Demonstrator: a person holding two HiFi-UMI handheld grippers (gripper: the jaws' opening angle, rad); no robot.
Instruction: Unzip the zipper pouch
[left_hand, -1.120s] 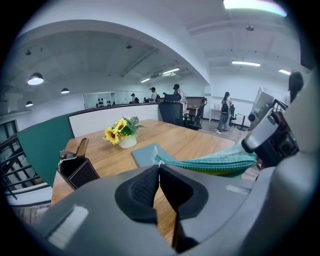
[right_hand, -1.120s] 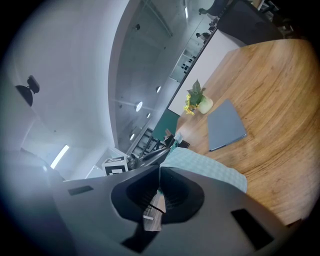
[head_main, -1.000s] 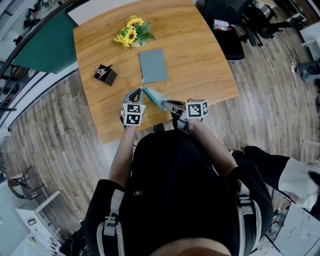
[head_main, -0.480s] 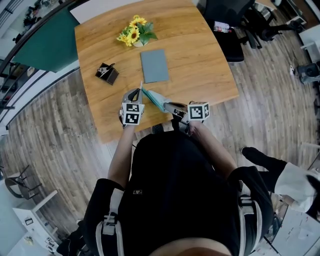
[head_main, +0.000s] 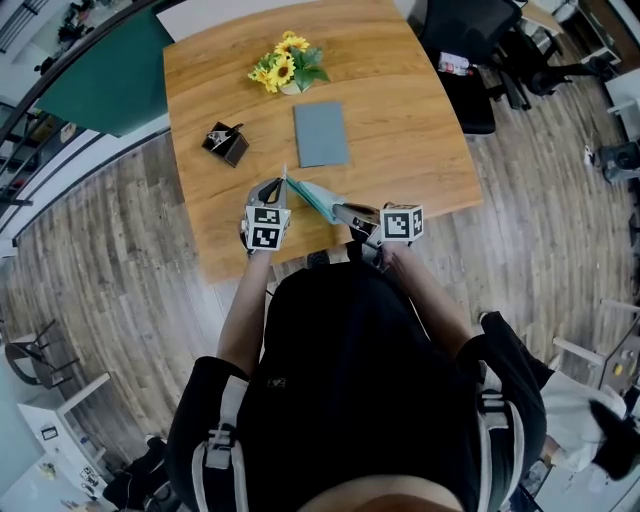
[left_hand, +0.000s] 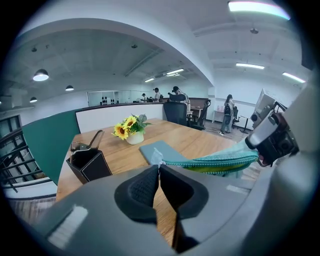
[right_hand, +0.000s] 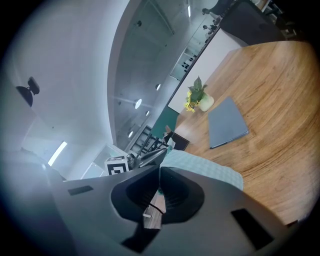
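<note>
The teal, finely checked zipper pouch (head_main: 312, 198) hangs stretched taut, just on the person's side of the grey folder (head_main: 321, 134). The left gripper (head_main: 281, 186) is pressed together on its pale end tab (left_hand: 159, 161). The right gripper (head_main: 342, 210) pinches the opposite end. The folder lies on a wooden table (head_main: 400, 130), with plank floor (head_main: 120, 250) around it.

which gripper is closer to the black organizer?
Left. The left gripper is just near-side and right of the black organizer; the right gripper is farther right, beyond the zipper pouch.
</note>
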